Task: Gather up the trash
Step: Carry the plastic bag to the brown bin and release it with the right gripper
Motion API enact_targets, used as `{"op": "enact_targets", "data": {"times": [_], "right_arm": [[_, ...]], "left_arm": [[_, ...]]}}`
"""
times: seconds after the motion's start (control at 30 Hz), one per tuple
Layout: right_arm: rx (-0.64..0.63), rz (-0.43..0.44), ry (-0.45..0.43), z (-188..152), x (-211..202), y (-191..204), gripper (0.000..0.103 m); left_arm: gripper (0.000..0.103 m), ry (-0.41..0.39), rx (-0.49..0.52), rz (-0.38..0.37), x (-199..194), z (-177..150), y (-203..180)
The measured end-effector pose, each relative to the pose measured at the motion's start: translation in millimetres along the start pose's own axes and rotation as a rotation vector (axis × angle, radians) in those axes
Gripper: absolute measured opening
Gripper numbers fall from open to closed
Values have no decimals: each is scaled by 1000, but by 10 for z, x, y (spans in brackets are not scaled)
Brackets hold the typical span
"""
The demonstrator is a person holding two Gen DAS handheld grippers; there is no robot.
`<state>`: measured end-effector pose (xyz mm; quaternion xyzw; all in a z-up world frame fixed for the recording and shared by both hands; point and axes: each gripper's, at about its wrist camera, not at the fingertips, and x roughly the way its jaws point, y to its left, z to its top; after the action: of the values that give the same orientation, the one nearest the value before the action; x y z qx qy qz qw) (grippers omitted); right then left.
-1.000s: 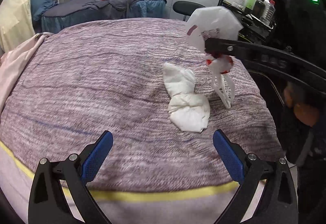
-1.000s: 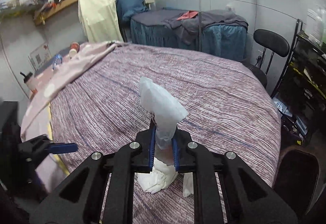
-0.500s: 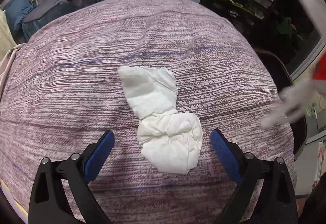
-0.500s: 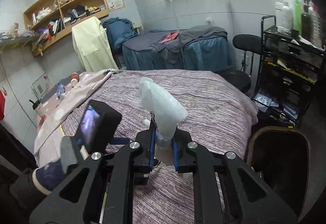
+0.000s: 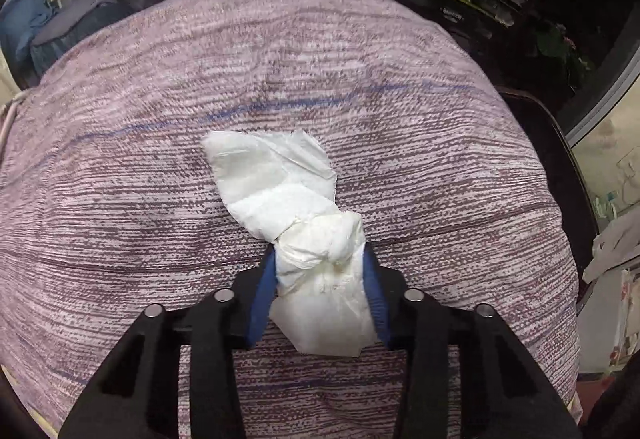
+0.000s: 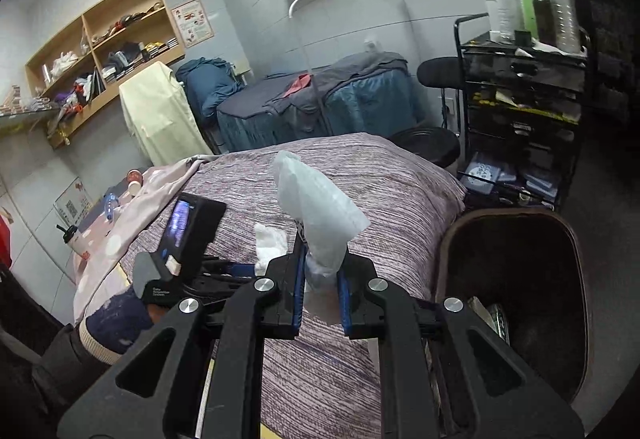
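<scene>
Tissue [image 5: 316, 259] looks light, soft and crushable, best pinched at its bunched waist, where the left fingers [image 5: 374, 291] have closed on it while its loose end lies on the bed [image 5: 160, 159]. Right fingers [image 6: 298, 291] are clamped on a limp plastic bag [image 6: 320, 215], held above the bed's edge near a dark bin [image 6: 516, 279].

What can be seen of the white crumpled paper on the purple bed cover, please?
The white crumpled paper wad looks like soft, thin tissue, creased all over. It has two parts: a flatter, spread end with a ragged edge that points away from the camera, and a tighter bunched lump at the near end. It lies on the purple striped bed cover. The left hand-held gripper is shut on the bunched end, with its blue pads pressing both sides. In the right wrist view only a small part shows.
</scene>
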<state>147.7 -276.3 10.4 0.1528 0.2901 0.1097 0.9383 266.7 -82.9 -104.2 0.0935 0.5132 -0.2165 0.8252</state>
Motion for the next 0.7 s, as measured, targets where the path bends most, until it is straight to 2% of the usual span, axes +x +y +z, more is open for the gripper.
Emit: {"op": "enact_targets", "data": {"times": [0.07,0.33,0.53,0.7], "right_arm": [[12,-7,-4,-25,-12,-63,15],[55,-20,-15,-139,-125,-247,15],[68,-24,-24,-236,-224,-316,15],[82,-34,-28,-290,-282,-408,15]], "left_arm": [[34,-43,-9,2,-142,-63,0],[33,-227,-20,-10,-767,-318,-120],[33,-306,-18,-34,-1022,-454,-331],[33,-341,-17,-62,-1129,-498,-483]]}}
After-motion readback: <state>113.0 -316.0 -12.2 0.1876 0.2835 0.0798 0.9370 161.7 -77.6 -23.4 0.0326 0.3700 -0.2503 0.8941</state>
